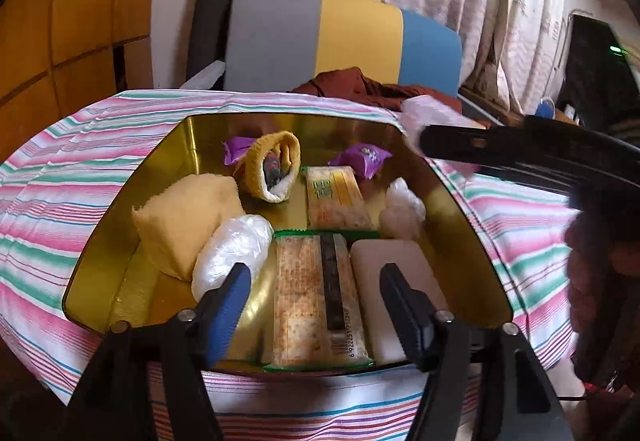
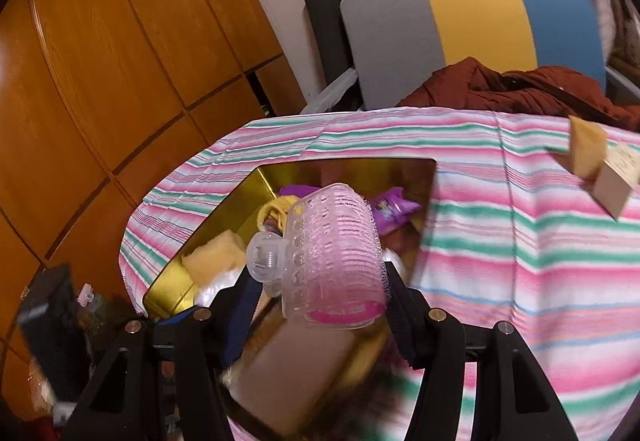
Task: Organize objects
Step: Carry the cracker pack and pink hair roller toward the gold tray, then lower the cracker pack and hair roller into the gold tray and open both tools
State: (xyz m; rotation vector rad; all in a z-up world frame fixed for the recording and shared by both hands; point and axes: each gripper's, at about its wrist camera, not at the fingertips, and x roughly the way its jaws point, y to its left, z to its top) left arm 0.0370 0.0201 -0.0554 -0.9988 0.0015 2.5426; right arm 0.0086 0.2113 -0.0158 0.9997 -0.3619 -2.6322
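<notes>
Right gripper (image 2: 320,281) squeezing a pink hair roller (image 2: 336,257) with a clear clip, up in the air over the gold tin (image 2: 224,209), left gripper (image 1: 316,301) wide with nothing in it, over the tin's near end, cracker packs (image 1: 316,301) and yellow sponge (image 1: 184,217) inside, tin on striped cloth (image 1: 60,169)

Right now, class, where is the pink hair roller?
In the right wrist view, the pink hair roller sits clamped in the right gripper, held above the gold tin.
</notes>
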